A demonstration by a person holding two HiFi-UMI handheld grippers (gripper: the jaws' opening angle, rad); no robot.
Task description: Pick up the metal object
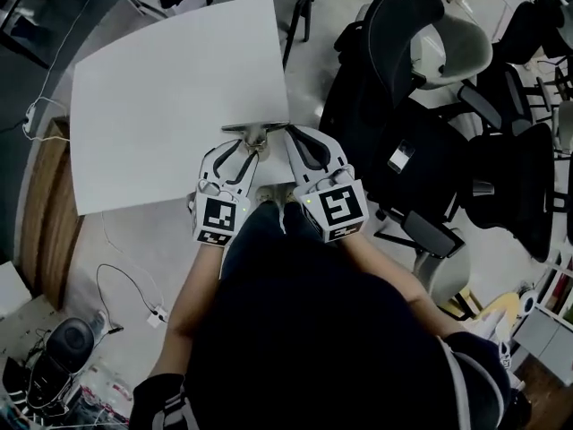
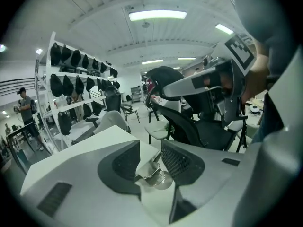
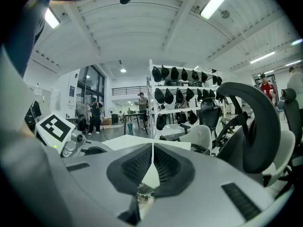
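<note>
The white desk (image 1: 161,88) spread out beyond both sets of fingers, with dark office chairs (image 1: 421,115) off past the right fingers. The left gripper (image 1: 252,149) and right gripper (image 1: 288,133) sat close side by side at the desk's near edge, tips pointing away from the person. The metal object (image 1: 256,129) lay at that edge, its thin bar running across just ahead of the left fingers and reaching the tips of the right ones.

In the left gripper view the fingers (image 2: 124,162) stood narrow, closed onto the shiny metal object (image 2: 154,174), which sat low between the pads and touched both. In the right gripper view the fingers (image 3: 168,167) were pressed together at the tips, with a glint of metal low in the small gap near their base.
</note>
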